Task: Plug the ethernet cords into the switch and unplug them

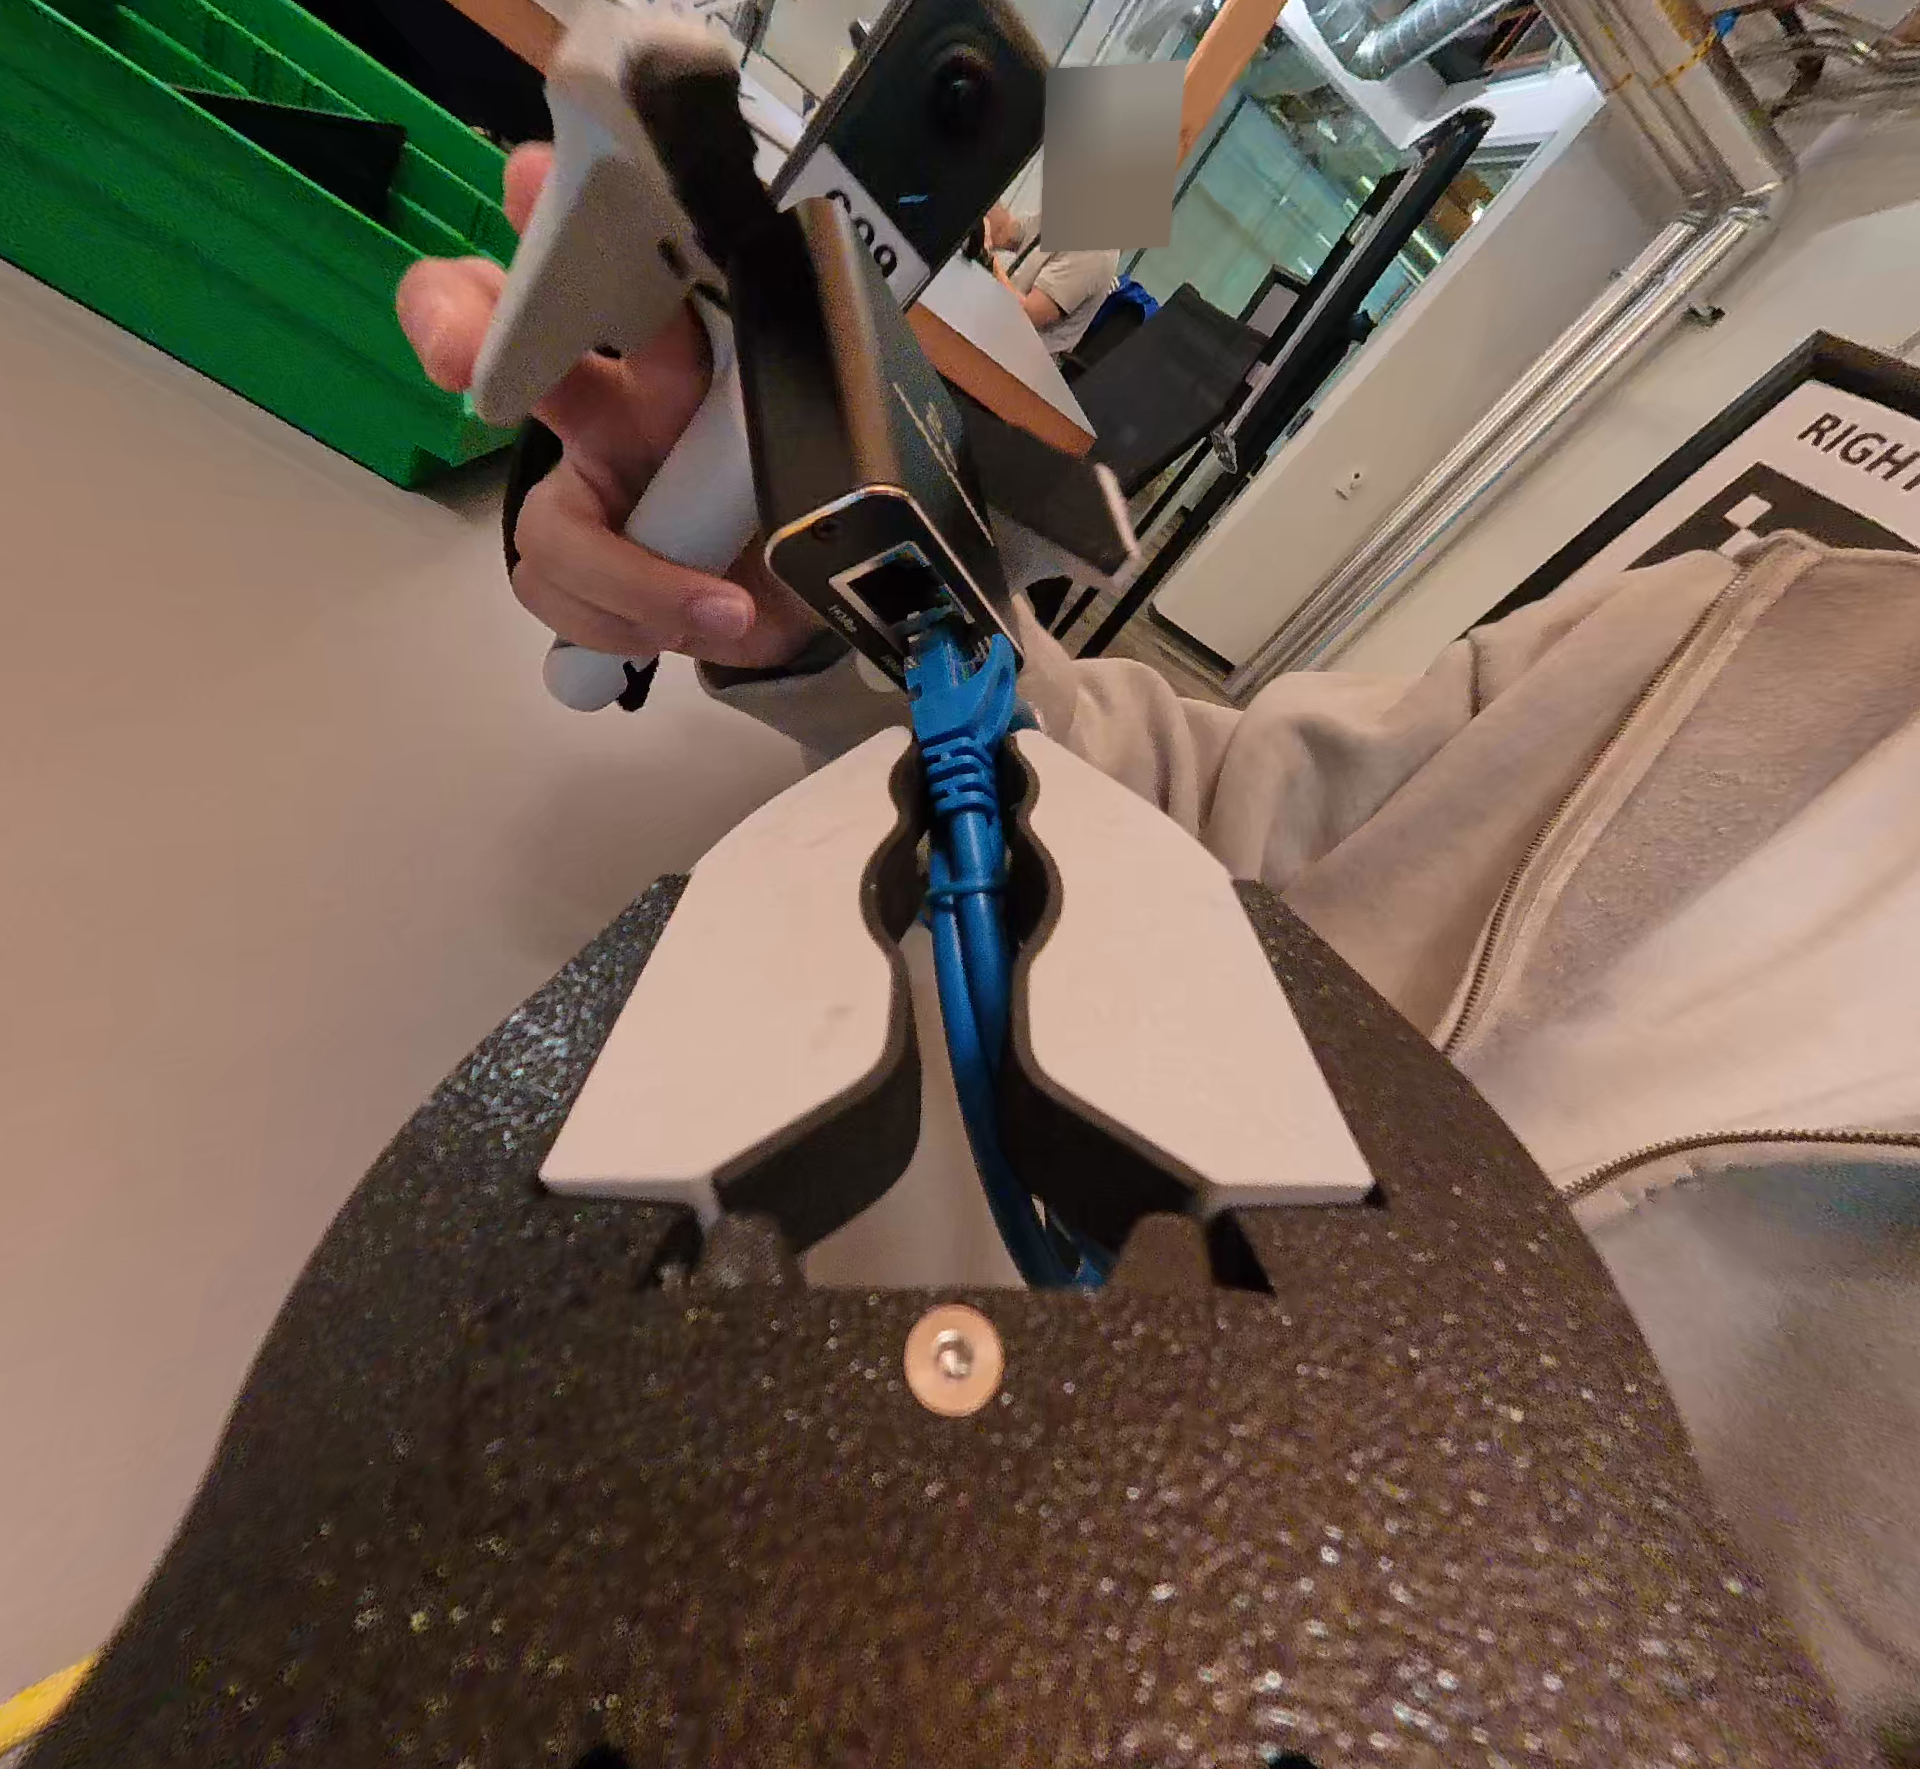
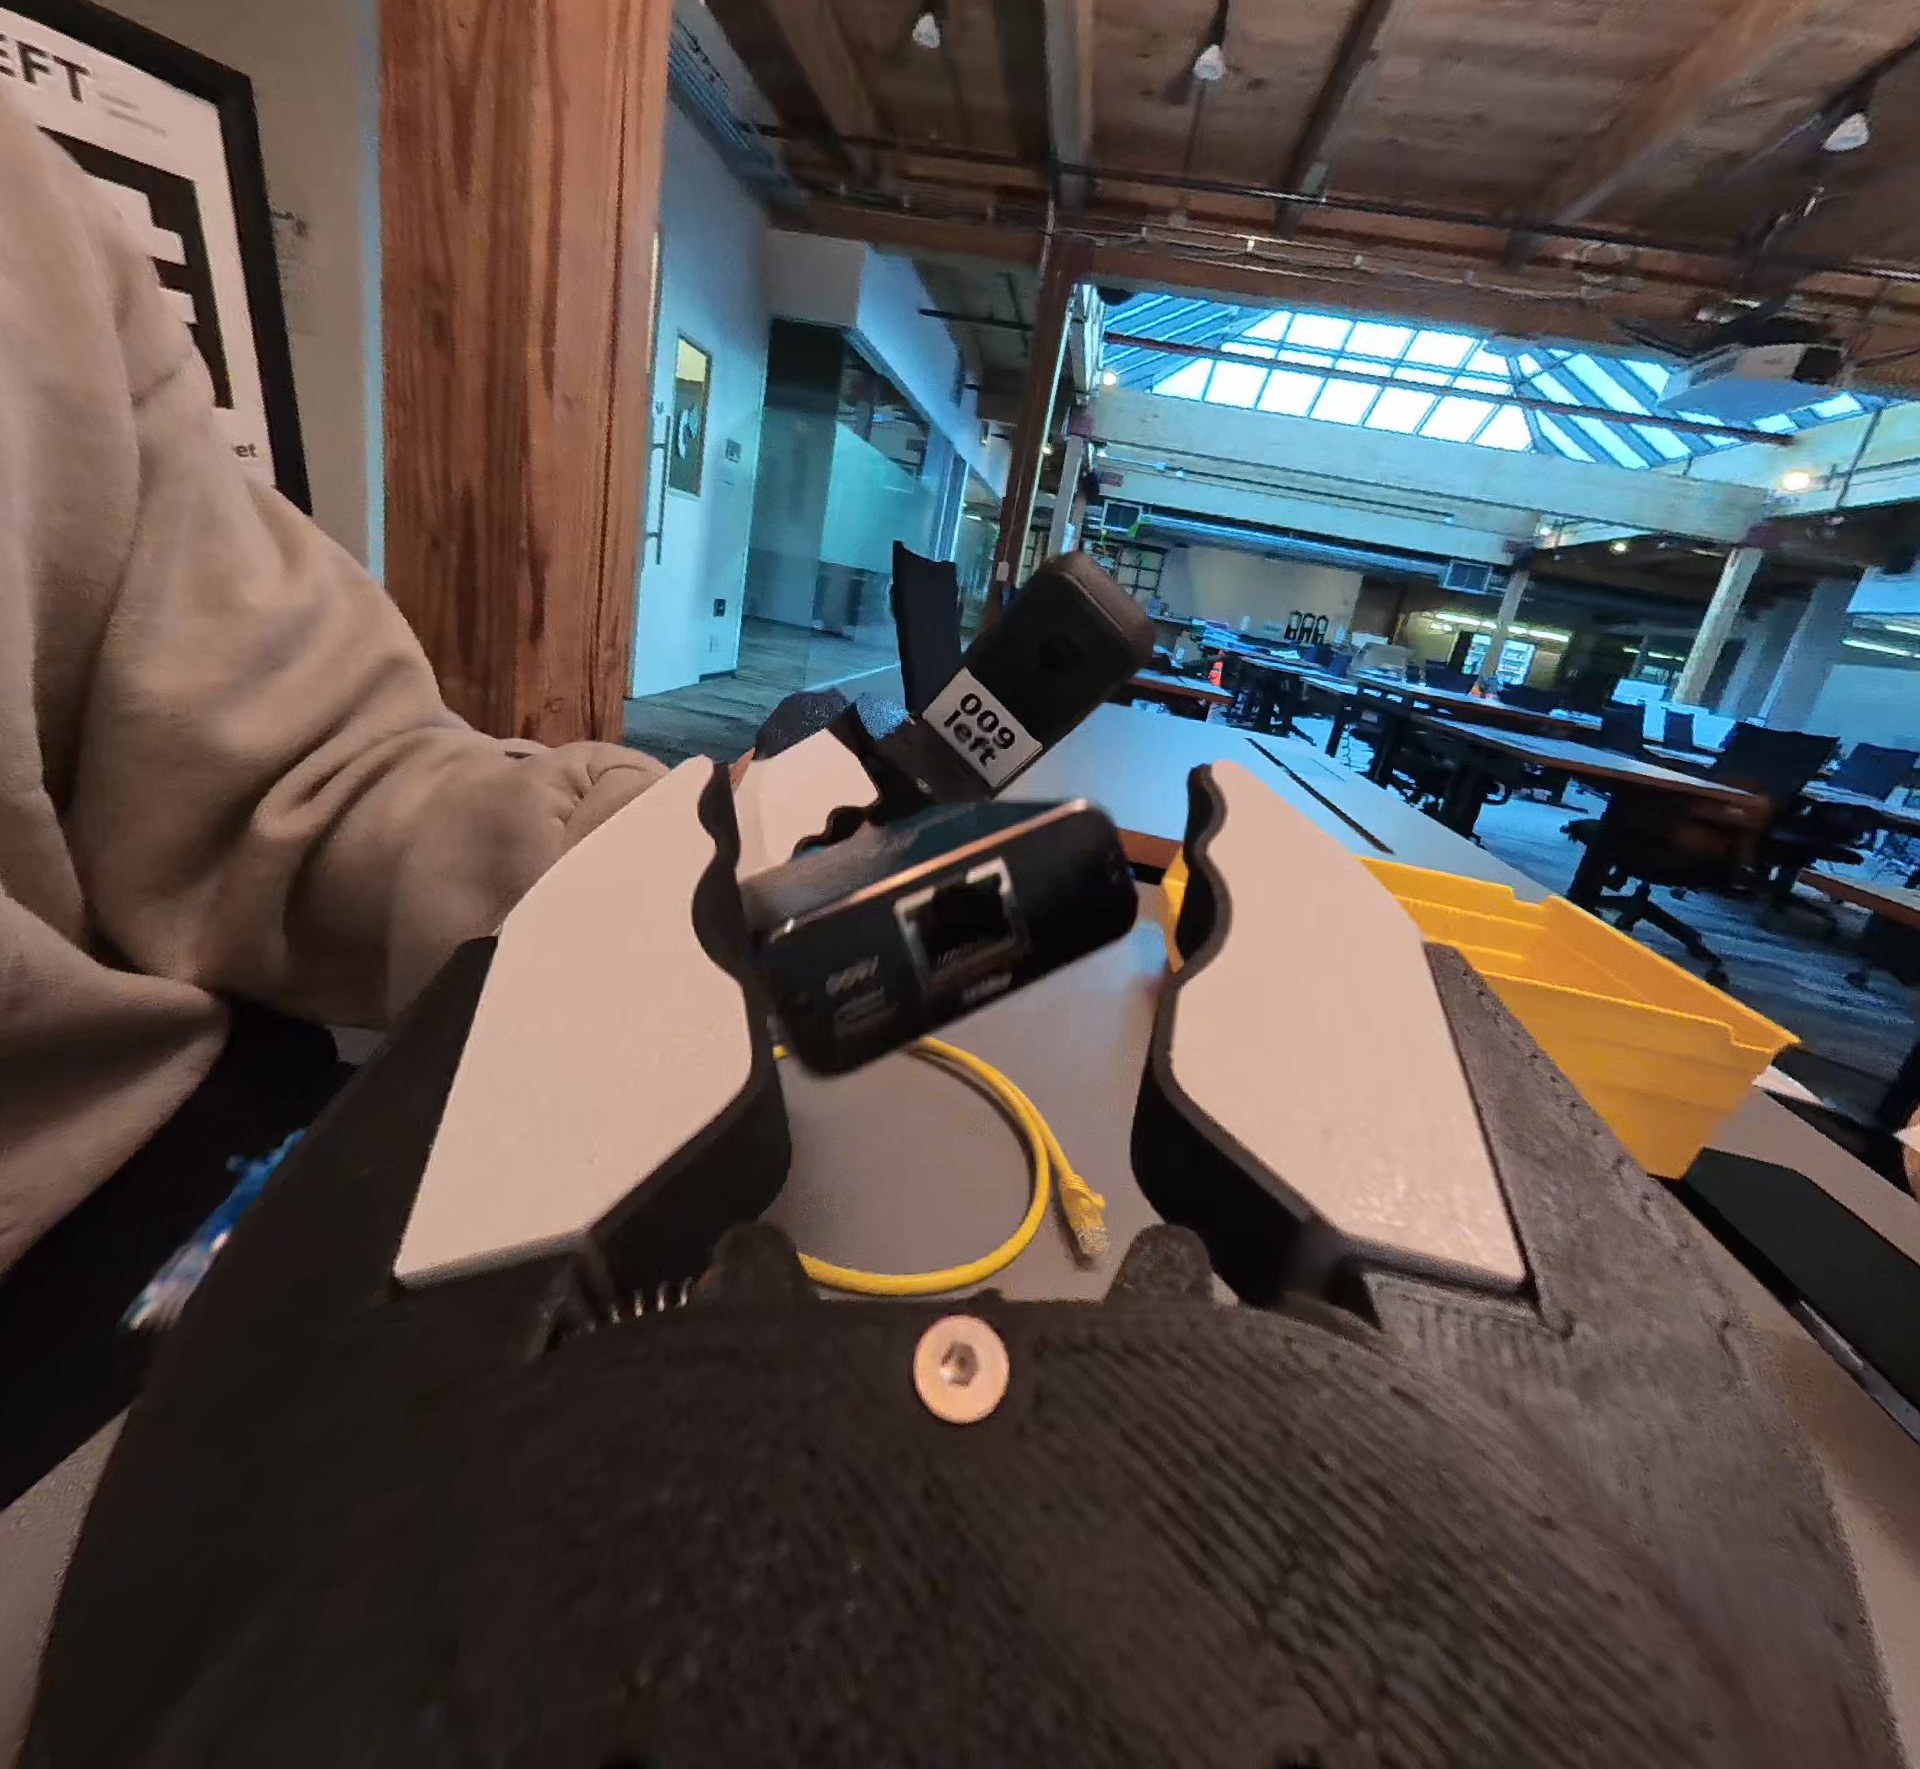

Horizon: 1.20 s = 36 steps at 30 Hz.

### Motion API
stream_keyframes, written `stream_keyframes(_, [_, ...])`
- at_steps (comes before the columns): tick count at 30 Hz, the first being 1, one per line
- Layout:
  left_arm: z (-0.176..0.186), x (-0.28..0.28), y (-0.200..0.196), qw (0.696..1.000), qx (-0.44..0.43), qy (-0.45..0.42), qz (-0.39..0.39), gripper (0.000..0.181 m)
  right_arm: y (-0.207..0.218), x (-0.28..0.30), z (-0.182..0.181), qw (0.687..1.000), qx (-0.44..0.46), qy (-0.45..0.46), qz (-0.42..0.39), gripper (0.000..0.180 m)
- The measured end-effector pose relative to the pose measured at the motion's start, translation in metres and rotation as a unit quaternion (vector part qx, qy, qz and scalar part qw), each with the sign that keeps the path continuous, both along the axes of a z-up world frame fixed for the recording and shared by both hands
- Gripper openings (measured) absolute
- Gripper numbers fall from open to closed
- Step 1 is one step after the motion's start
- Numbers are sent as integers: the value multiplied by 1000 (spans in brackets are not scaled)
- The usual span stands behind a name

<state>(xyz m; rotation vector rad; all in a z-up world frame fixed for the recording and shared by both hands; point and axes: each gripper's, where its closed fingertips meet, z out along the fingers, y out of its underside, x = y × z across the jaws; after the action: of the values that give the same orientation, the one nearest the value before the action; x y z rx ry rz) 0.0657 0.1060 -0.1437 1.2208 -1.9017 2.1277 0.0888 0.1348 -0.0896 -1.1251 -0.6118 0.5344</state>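
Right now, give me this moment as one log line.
left tongs: shut on blue cord | right tongs: shut on switch | plug at switch port, seating unclear | yellow cord: loose on table

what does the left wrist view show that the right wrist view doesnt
Only the left wrist view: the blue cord clamped in the left gripper, its plug at a port on the switch, and the green bins.

Only the right wrist view: a yellow cord lying loose on the table, a yellow bin, and an empty port on the switch's near end.

Both: the black switch held up in the right gripper, and the person's beige sleeve.
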Motion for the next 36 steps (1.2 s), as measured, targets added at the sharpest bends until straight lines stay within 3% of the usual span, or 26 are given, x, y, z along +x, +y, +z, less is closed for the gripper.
stream_keyframes(10, [4, -9, 2, 988, -90, 74, -97, 11, -13, -3, -18, 997, -1, -36, 63, 72])
stream_keyframes(13, [4, -6, -2, 982, -113, 95, -118, 11, -11, -2, -17, 998, 3, -27, 57, 79])
stream_keyframes(19, [2, -4, -3, 967, -162, 126, -153, 11, -13, 6, -22, 999, 15, -18, 35, 68])
stream_keyframes(28, [-15, -11, -1, 960, -98, 209, -158, 11, -9, 7, -66, 981, -91, -171, -14, 70])
stream_keyframes(36, [-19, -18, 3, 954, -39, 239, -176, 11, -9, 2, -74, 981, -105, -163, -20, 70])
